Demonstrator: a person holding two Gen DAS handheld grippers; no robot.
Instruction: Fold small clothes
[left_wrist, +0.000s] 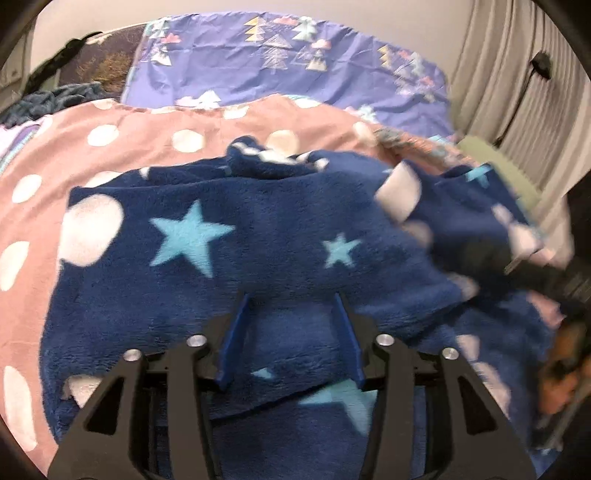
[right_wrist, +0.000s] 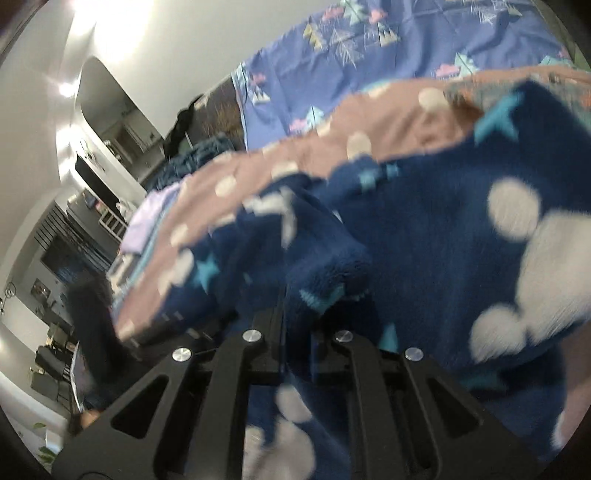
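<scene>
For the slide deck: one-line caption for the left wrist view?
Left gripper, jaws apart, over a navy star-print fleece garment on a pink polka-dot blanket.

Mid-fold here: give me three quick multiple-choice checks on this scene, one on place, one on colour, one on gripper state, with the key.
1. The navy fleece garment lies on:
A. a pink spotted blanket
B. a bare wooden floor
C. a glass desk

2. The stars on the garment are:
A. red
B. light blue
C. black

3. The left gripper stands:
A. open over the fleece
B. clamped on a hanger
C. out of view

Key: 1 A, the pink spotted blanket shows around the garment's edges. 2 B, light blue stars sit beside white dots. 3 A, its blue fingers stand apart with fleece between them.
</scene>
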